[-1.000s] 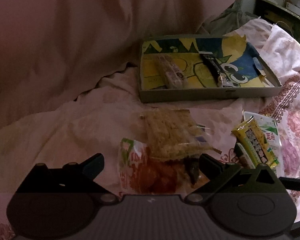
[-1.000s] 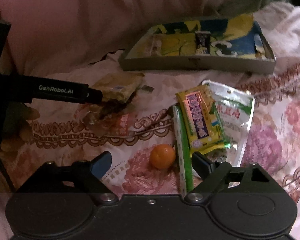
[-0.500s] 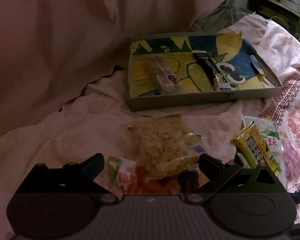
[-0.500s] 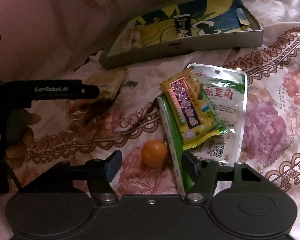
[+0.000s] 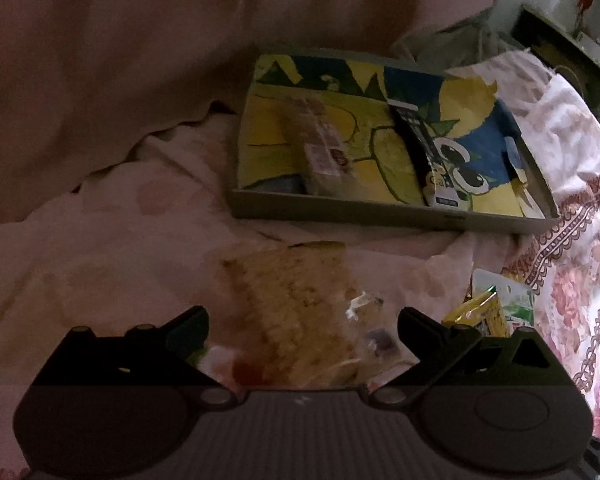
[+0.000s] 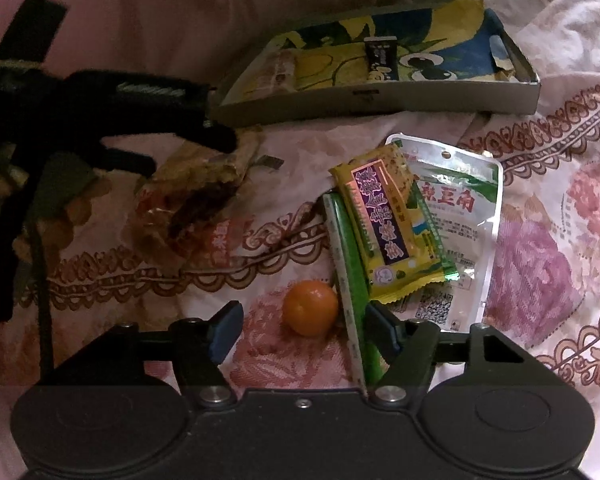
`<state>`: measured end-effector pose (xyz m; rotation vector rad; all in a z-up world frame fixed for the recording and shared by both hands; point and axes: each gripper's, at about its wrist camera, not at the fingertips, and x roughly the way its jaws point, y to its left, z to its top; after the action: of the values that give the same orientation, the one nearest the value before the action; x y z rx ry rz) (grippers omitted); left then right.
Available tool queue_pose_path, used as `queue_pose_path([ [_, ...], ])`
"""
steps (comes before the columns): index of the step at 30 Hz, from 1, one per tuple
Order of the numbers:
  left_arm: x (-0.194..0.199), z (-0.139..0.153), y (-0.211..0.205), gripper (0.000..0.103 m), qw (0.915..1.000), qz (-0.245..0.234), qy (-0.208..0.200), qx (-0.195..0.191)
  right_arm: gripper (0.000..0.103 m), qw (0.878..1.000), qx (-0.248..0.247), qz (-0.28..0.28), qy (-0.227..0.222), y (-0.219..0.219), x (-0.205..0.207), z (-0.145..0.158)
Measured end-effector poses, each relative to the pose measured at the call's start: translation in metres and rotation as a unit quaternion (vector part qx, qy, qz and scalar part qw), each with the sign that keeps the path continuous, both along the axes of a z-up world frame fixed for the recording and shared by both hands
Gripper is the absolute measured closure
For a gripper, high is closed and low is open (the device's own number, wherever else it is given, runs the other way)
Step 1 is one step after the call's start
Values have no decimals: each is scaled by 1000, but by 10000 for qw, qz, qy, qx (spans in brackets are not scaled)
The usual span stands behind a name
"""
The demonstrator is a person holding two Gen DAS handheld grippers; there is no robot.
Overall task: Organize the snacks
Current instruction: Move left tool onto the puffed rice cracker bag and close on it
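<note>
1. Snacks lie scattered on a bed covered by a pink floral quilt, in front of a shallow grey cardboard tray with a yellow, blue and green cartoon lining.
2. The tray holds a clear-wrapped tan bar and a long dark packet, lying well apart.
3. The left gripper has its fingers spread wide either side of a clear-wrapped brown crumbly cake slab; whether the pads touch the wrapper is probably not decidable in this dim view.
4. The right gripper hangs over a small round orange fruit, its fingers apart and not pressing on it.
5. Just beside the fruit lies a thin green stick packet, with a yellow-and-purple wrapped bar atop a silver-and-green pouch.
</note>
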<state>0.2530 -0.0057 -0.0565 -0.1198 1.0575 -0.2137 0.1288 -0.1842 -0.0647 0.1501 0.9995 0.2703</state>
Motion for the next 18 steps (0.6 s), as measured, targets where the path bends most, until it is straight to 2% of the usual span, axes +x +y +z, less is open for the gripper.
queue_pose_path([
  [4, 10, -11, -9, 2, 9997, -8, 223, 79, 41, 9999, -124, 37, -35, 2, -1, 1],
  [7, 8, -16, -11, 10, 9995, -98, 273, 116, 42, 9994, -295, 123, -93, 5, -1, 0],
  [10, 3, -13, -11, 22, 9995, -121, 280, -29, 42, 9981, -525, 259, -200, 11, -3, -2],
  [14, -8, -10, -16, 24, 9994, -291, 93, 170, 52, 9945, -863, 459, -369, 18, -6, -2],
  [18, -22, -3, -24, 25, 9976, -569, -71, 389, 58, 9912, -983, 712, -533, 23, -10, 0],
])
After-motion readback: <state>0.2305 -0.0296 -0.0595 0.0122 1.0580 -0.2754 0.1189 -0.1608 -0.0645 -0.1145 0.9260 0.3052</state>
